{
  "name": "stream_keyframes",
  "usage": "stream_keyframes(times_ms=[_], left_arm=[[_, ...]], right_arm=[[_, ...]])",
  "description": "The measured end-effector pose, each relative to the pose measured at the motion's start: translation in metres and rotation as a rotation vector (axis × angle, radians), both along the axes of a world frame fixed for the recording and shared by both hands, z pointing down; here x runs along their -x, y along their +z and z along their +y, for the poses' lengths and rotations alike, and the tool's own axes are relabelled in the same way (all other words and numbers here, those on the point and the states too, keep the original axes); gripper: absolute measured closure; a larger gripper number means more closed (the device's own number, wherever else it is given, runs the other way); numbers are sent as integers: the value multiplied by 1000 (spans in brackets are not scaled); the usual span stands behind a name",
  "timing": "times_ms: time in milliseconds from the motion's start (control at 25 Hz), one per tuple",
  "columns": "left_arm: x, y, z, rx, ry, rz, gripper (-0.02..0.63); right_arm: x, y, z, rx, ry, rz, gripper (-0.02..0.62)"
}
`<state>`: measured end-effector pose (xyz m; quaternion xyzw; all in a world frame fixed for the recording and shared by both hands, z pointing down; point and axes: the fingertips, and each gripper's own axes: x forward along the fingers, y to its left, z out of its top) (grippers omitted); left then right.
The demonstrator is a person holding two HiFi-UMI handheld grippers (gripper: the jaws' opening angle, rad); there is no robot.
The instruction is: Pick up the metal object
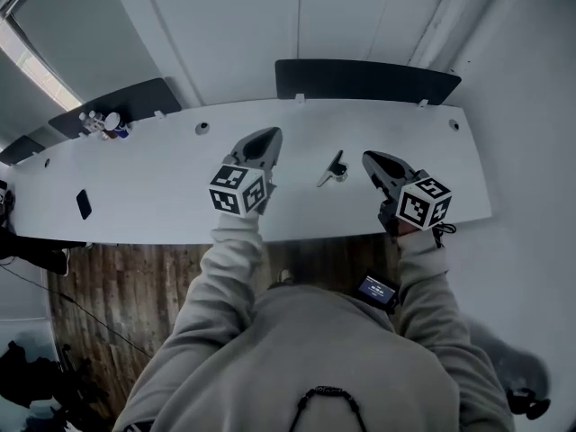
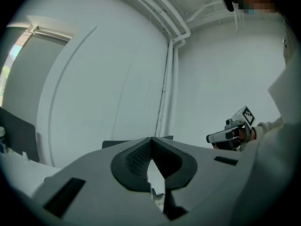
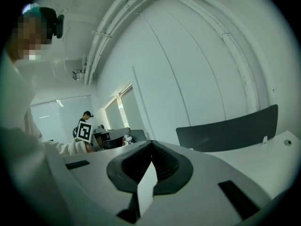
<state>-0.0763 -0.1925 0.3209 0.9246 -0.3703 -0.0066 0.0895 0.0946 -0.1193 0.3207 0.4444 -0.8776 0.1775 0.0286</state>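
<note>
Lying on smooth white table (image 1: 153,183): slim angular metal object (image 1: 331,170).

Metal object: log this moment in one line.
metal object: on table, not held | left gripper: jaws shut, empty | right gripper: jaws shut, empty

A long white surface (image 1: 135,196) stands over a wood-plank floor (image 1: 117,277). A dark divider panel (image 1: 364,79) lines its far edge at 12 o'clock, a second panel (image 1: 117,102) at 10 o'clock. A bright window (image 1: 31,66) sits at 10 o'clock beside the white wall (image 1: 234,25).
</note>
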Motion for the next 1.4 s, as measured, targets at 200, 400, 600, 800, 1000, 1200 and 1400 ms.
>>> stream_keyframes(times_ms=[200, 400, 600, 800, 1000, 1200, 1400], left_arm=[[-27, -11, -33, -19, 65, -35, 604], [-43, 6, -53, -4, 42, -73, 604], [-77, 3, -76, 6, 43, -58, 604], [-102, 0, -88, 5, 30, -85, 604], [-104, 1, -91, 20, 9, -105, 604], [-103, -8, -93, 9, 31, -101, 604], [-100, -22, -107, -12, 36, -84, 604]], right_arm=[[-13, -6, -41, 5, 33, 16, 576], [-39, 2, -78, 5, 31, 12, 577], [-58, 2, -105, -4, -25, 10, 576], [-70, -2, -129, -22, -67, -17, 575], [-70, -4, -137, -15, -99, -36, 575], [-69, -7, -144, -7, -71, -45, 575], [-59, -20, -147, -35, -77, -13, 576]])
